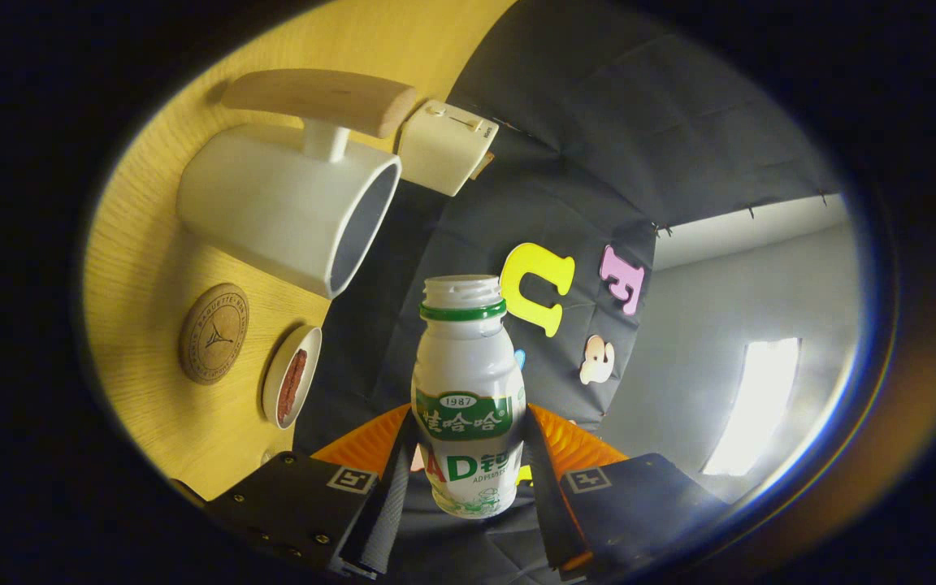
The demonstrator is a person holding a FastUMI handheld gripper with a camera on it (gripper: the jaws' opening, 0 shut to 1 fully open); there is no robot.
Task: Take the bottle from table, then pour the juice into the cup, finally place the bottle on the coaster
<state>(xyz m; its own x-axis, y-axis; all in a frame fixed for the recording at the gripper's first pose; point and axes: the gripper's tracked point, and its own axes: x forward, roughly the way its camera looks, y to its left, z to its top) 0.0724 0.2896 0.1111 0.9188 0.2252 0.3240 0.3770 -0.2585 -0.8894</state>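
Bottle point(468, 398): white plastic, green neck ring, green label band, cap off, mouth open. Gripper point(468, 467) clamped on bottle, both fingers pressing its lower body. Beyond, on table point(151, 244): one cup point(289, 207), one coaster point(214, 333), one small dish point(292, 387), one cream box point(445, 146).

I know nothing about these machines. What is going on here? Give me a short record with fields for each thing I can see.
gripper: shut on the bottle, a finger pressing each side
bottle: small white juice bottle, cap off, held between the fingers
cup: white mug with wooden handle, on the table beyond the fingers
coaster: round, brown, bare, beside the cup
small dish: holds something reddish, next to the coaster
table: yellow wood grain
cream box: behind the cup
view: strongly tilted, as if tipping toward the cup
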